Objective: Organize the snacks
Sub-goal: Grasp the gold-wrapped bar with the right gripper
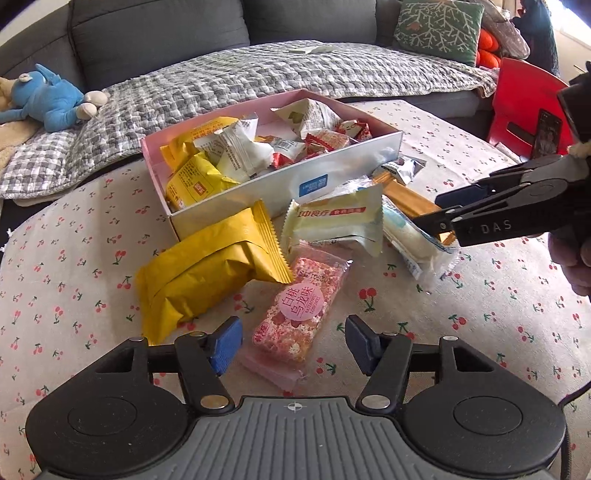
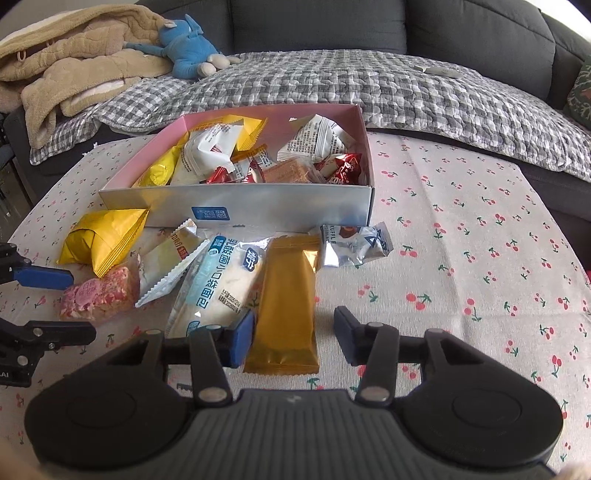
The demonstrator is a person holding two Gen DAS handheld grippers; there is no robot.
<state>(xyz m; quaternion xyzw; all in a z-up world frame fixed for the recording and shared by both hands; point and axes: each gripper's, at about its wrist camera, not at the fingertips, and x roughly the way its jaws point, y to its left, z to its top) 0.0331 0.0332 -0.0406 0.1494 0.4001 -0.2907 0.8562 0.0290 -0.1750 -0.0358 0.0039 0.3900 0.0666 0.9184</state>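
Note:
A silver box with a pink inside (image 1: 354, 162) (image 2: 295, 201) holds several snack packets. Loose packets lie in front of it. My left gripper (image 1: 293, 341) is open, its pads either side of a pink rice-crisp bar (image 1: 295, 321) (image 2: 96, 299). Beside the bar lie a yellow packet (image 1: 207, 273) (image 2: 103, 240) and a cream packet (image 1: 336, 221) (image 2: 173, 262). My right gripper (image 2: 293, 338) (image 1: 428, 214) is open, its pads either side of the near end of a gold packet (image 2: 286, 306) (image 1: 406, 203). A white-blue bread packet (image 2: 218, 284) (image 1: 413, 240) lies to its left, a silver truffle packet (image 2: 354, 243) behind.
The snacks lie on a round table with a cherry-print cloth (image 1: 480, 317) (image 2: 480, 258). Behind it is a grey sofa with a checked blanket (image 1: 258, 77) (image 2: 369, 88), a blue plush toy (image 1: 48, 99) (image 2: 184, 51) and a green cushion (image 1: 439, 29). A red chair (image 1: 524, 103) stands at the right.

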